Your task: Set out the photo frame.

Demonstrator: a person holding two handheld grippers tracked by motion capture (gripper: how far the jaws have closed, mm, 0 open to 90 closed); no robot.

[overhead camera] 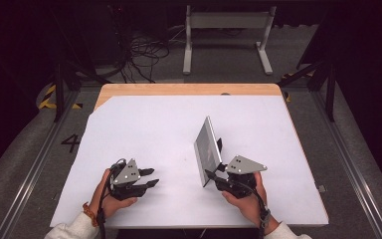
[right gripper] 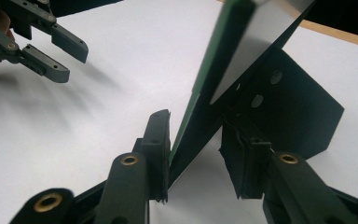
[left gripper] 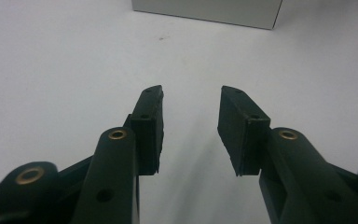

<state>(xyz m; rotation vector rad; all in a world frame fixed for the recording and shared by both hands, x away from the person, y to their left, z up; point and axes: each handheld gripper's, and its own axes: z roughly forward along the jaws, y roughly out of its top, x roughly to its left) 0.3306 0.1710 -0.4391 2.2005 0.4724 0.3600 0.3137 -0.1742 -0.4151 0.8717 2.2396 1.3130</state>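
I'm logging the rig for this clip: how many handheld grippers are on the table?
2. The left gripper hovers over the near left of the white sheet, jaws apart around nothing. The right gripper, near right, straddles the bottom corner of an upright framed panel.

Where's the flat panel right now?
High view: the flat panel stands tilted on edge, right of centre on the white table, its near corner between the right claw jaws.
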